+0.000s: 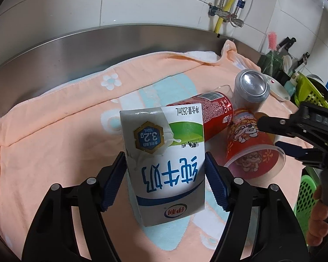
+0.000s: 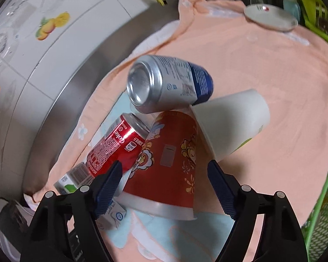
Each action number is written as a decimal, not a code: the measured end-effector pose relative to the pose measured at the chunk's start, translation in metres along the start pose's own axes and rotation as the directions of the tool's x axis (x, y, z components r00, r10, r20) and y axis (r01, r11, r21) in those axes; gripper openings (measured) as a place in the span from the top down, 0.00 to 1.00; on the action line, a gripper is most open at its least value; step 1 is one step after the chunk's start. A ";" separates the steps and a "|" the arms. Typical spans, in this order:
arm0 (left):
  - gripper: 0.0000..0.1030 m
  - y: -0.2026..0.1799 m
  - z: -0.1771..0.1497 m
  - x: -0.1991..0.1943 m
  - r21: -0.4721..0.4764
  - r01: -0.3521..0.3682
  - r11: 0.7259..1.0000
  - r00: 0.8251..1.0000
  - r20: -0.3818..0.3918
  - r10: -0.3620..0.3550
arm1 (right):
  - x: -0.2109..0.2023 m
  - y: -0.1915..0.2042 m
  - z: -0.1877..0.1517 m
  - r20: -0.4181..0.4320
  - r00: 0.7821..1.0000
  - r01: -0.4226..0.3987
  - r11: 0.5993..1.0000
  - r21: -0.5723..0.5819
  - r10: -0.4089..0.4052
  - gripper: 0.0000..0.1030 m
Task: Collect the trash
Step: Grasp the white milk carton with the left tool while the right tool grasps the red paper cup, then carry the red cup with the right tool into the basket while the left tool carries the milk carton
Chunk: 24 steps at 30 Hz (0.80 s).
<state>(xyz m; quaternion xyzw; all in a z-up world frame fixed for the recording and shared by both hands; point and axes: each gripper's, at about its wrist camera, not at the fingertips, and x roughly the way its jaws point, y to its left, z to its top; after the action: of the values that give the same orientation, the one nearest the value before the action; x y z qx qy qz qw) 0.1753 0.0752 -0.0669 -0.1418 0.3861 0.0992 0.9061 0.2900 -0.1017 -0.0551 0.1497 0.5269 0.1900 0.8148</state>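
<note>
Blue-padded fingers of the left gripper bracket the milk carton, which stands upended on the peach towel. Both pads sit against the carton's side walls, so this tool reads as clamped on it. In the right wrist view, the right gripper straddles the red paper cup, which lies on its side with the rim toward the camera. Its jaws stand apart, with a visible gap at the right pad; the left pad is close to the cup wall, and contact there cannot be confirmed.

Step in hand, as judged: securing two items at once. The next move calls for closing the right jaws squarely on the cup without crushing it, then lifting both items clear.

Remaining trash sits in a touching cluster: the red cola can, the silver-and-blue can and a white paper cup, all lying over. Each cup interior is hidden. A green mesh basket stands at the right edge; its contents cannot be determined.
</note>
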 end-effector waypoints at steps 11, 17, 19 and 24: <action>0.32 0.002 0.001 0.000 -0.003 0.009 1.000 1.000 -0.005 -0.009 | 0.031 -0.001 0.002 -0.078 0.997 0.000 0.999 0.052 0.004 0.30; 0.32 0.002 0.002 0.001 0.000 0.013 1.000 1.000 -0.006 -0.013 | 0.026 -0.001 -0.003 -0.062 0.998 0.002 1.000 0.030 0.000 0.32; 0.32 0.002 0.001 0.001 0.005 0.013 1.000 1.000 -0.003 -0.013 | 0.021 0.000 -0.007 -0.051 0.999 0.007 1.000 0.011 -0.006 0.32; 0.33 0.002 0.000 -0.002 0.006 0.015 1.000 1.000 0.004 -0.015 | 0.007 -0.001 -0.014 -0.031 0.999 -0.017 1.000 -0.003 0.016 0.32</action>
<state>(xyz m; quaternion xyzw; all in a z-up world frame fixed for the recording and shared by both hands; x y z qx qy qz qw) 0.1732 0.0765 -0.0656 -0.1416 0.3834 0.0915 0.9081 0.2794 -0.0987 -0.0664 0.1496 0.5381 0.2000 0.8050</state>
